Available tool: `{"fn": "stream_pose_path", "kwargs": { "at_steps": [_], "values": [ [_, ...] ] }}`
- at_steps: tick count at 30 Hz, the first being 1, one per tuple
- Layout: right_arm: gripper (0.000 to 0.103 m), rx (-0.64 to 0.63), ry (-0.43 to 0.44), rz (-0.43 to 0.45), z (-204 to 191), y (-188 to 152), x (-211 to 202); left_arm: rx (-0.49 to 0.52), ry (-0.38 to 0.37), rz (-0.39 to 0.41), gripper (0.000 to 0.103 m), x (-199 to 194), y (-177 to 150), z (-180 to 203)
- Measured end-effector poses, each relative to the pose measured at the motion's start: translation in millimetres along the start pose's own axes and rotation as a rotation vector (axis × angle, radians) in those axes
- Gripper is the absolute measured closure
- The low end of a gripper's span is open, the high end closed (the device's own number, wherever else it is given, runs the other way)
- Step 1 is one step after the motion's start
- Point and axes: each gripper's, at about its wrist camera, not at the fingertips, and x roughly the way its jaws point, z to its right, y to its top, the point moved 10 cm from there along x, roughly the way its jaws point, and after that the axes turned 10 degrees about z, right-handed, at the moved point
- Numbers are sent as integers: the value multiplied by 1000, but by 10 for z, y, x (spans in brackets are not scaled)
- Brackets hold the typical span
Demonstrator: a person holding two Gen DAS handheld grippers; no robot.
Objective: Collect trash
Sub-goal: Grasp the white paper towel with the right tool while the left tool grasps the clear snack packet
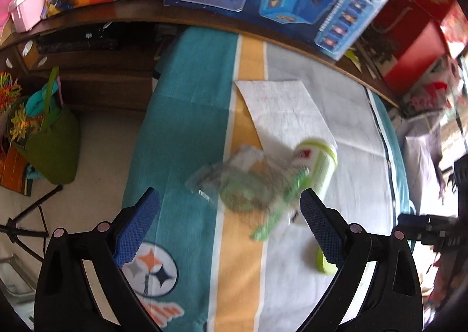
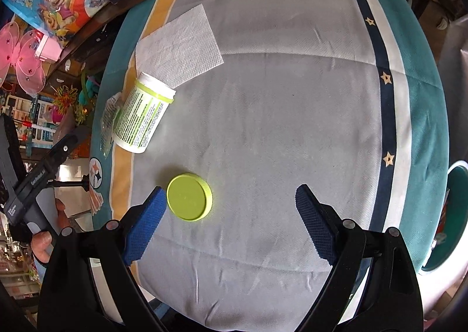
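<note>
Right wrist view first: the right tongs (image 2: pixel 231 203) stand wide with nothing between the pads, hanging over the table (image 2: pixel 278 97) with its grey, teal and yellow striped cloth. Just beside the left pad (image 2: pixel 144 226) lies the lime lid (image 2: pixel 189 196), flat on the cloth, apparently touching that pad's tip or a hair off it; I can't call it. Farther up lies the jar (image 2: pixel 142 115), on its side, white with green print. Its long axis runs on a slant, open mouth up and to the right, base down and to the left. The mouth rim overlaps the near corner of the napkin (image 2: pixel 178 49), which lies flat. Tucked against the jar's left side is a clear wrapper (image 2: pixel 108 118), crumpled, at the table's edge. At far left, a hand (image 2: pixel 44 241) grips the other tool's handle.

Over to the left wrist view, blurred by motion: the left tongs (image 1: pixel 229 204) are wide too, nothing pinched. Between and just beyond the pads sits the wrapper (image 1: pixel 234 182), green smeared across it, on the yellow stripe. The jar (image 1: pixel 317 166) lies right behind it, near the right pad (image 1: pixel 321 232), with the napkin (image 1: pixel 280 109) beyond. The lid (image 1: pixel 323 264) peeks out from behind that right pad. A green bag (image 1: pixel 52 150) stands on the floor to the left.
</note>
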Motion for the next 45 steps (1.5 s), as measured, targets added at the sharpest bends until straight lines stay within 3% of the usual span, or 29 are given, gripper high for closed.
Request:
{"fn": "stream_pose_path", "kwargs": {
  "at_steps": [3,8,12,19,29,36,39,40,41,42,43,45],
  "values": [
    [17,10,-7,-5,16,90,46,-61,-6,-16,6,192,125,-2],
    [17,4,-7,-1,-11,346,108,-50,18,-47,6,416,150,-13],
    [17,-12,1,13,-131,717,232,-4,67,-57,6,457,64,-103],
    [17,-100,24,-14,-566,1179,704,-20,106,-54,6,348,-183,-399],
    [14,-195,1,-44,-852,1325,1220,6,99,-65,6,296,-382,-320],
    [14,-385,-124,8,-984,1320,1343,17,115,-61,6,315,-399,-308],
    [29,-465,-147,36,-1055,1287,1329,23,123,-52,4,334,-395,-290],
    [47,-478,-138,40,-1090,1296,1302,23,126,-49,4,336,-392,-293],
    [74,-481,-128,39,-1119,1311,1277,23,129,-47,4,336,-393,-297],
    [87,-475,-113,28,-1145,1310,1269,23,132,-45,4,338,-393,-298],
    [95,-463,-95,10,-1151,1308,1278,24,133,-44,4,339,-394,-300],
    [97,-449,-79,9,-1161,1313,1276,22,130,-44,4,331,-402,-301]
  ]
}}
